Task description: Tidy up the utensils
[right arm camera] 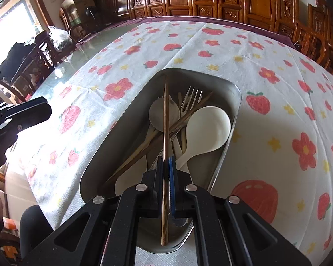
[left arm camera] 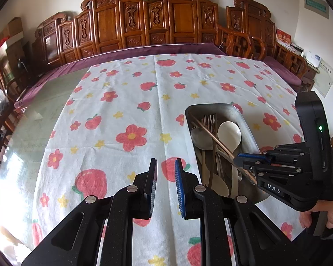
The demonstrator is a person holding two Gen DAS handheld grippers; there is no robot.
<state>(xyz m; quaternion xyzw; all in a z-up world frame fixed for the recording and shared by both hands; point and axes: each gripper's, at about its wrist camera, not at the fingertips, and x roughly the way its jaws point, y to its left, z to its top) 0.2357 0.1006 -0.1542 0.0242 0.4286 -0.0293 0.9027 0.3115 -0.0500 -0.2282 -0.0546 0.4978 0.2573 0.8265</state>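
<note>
While the left gripper [left arm camera: 165, 173] is hovering slightly parted and empty beside the steel tray [left arm camera: 246, 119], the right gripper [right arm camera: 166, 166] is pinching a thin, stiff, probably slippery chopstick [right arm camera: 165, 119] mid-shaft over that tray, where a firm hold seems wise

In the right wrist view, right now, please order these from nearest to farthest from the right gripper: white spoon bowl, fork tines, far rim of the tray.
1. White spoon bowl, just ahead, to the right.
2. Fork tines, beyond it, near the middle.
3. Far rim of the tray, at the back.
</note>
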